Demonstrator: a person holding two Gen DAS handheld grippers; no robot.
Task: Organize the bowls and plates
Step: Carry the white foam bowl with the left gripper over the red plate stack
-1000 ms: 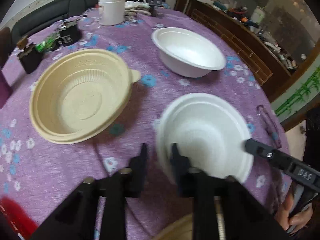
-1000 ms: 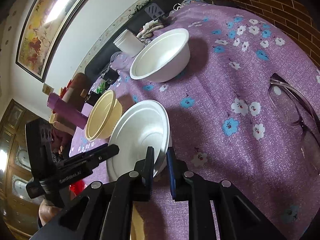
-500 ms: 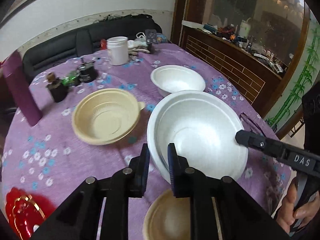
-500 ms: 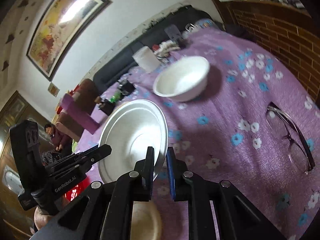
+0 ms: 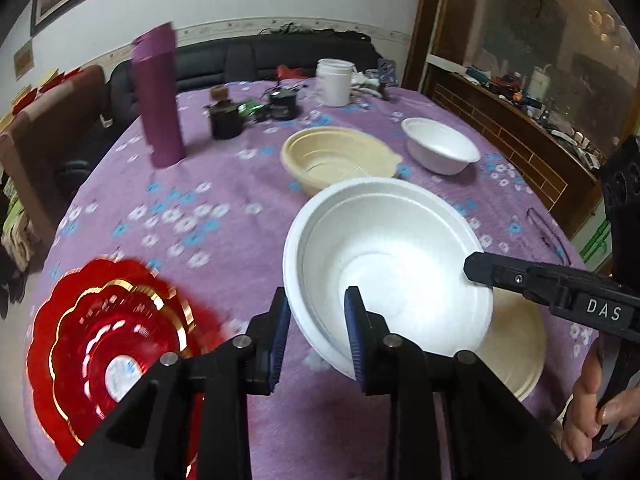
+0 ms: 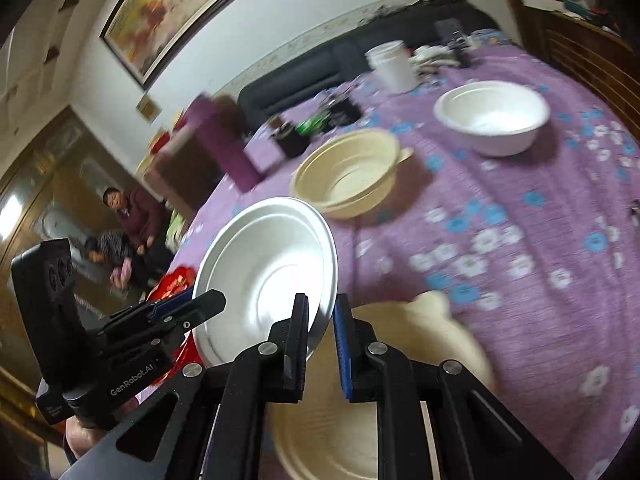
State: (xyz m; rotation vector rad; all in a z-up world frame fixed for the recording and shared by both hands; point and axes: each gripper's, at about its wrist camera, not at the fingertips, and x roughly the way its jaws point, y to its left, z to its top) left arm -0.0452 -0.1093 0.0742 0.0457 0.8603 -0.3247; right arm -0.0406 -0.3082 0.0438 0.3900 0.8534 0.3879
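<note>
The white plate [image 5: 392, 264] hangs tilted above the purple tablecloth [image 5: 208, 216], over a beige bowl [image 5: 516, 344]. The right gripper [image 6: 321, 332] pinches its rim. The left gripper [image 5: 316, 336] has just been opening, its pads straddling the opposite rim without pressing.

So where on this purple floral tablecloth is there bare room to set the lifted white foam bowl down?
Widest bare cloth: between the tall purple cylinder, the red gold-trimmed plates and the far beige plastic bowl. A second patch lies on the right, in front of the small white bowl. The far edge, with the dark jars and white tub, is crowded.
</note>
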